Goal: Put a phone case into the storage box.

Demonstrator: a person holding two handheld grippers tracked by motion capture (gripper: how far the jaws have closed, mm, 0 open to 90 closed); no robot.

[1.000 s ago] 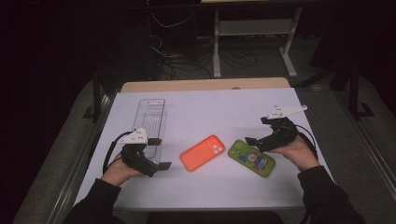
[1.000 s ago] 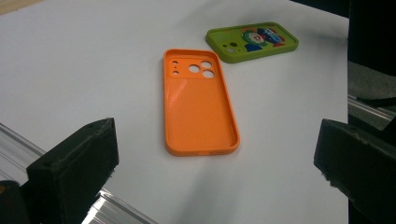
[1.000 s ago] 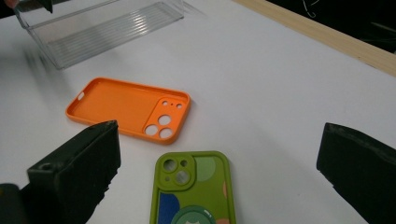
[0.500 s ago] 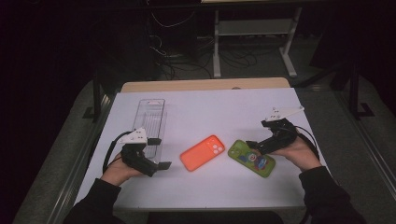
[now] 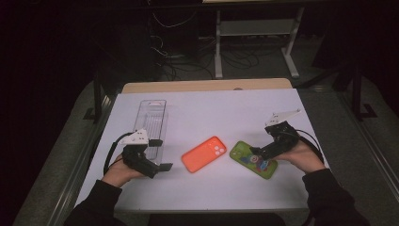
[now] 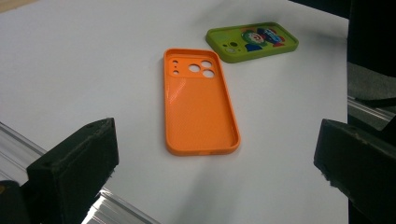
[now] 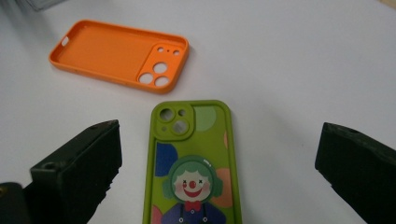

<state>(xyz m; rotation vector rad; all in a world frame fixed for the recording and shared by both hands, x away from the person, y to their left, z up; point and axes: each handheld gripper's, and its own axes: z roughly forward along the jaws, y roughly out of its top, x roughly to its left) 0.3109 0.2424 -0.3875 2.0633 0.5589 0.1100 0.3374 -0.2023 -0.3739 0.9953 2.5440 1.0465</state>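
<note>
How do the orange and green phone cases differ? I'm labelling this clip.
The orange case is plain, while the green case carries a cartoon clown. The orange case has a larger camera cutout area with more holes than the green case. Both lie flat, hollow side up, apart on the white table.

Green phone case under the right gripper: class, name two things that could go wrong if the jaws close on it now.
The green phone case lies flat on the table, so the open right gripper may skid over its thin rim. A push could slide it into the orange case lying close beside it.
</note>
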